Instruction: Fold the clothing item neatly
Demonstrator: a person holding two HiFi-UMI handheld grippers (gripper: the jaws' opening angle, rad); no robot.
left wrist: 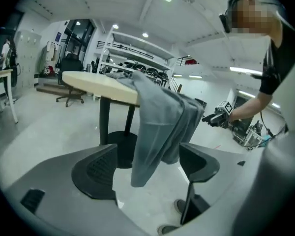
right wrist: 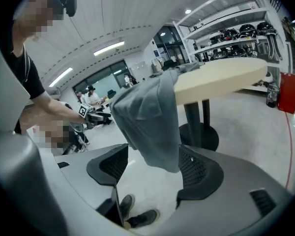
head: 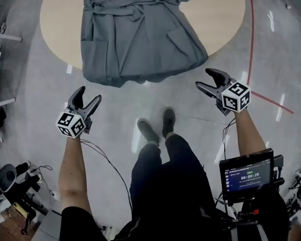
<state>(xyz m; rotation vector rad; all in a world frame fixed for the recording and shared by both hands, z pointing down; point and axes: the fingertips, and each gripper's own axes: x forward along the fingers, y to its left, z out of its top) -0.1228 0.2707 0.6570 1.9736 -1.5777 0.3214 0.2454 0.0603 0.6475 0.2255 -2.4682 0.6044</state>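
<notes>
The person wears a black short-sleeved top point(head: 79, 226), dark trousers point(head: 165, 177) and dark shoes point(head: 148, 131). The left gripper point(head: 89, 95) and right gripper point(head: 203, 79) are dark grey, each with 1 white cube point(head: 70, 124) of black square markers. Thin black cables point(head: 106, 160) trail from them. A black-framed screen point(head: 247, 175) is worn at the right side.

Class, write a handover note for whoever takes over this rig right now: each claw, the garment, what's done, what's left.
Left claw: open, empty, touching nothing.
Right claw: open, empty, likewise.
Grey robe: spread on the round table, hem hanging over the near edge.
Done: no fold visible yet.
Left: probably grasp the hem, then do the whole fold.
</notes>
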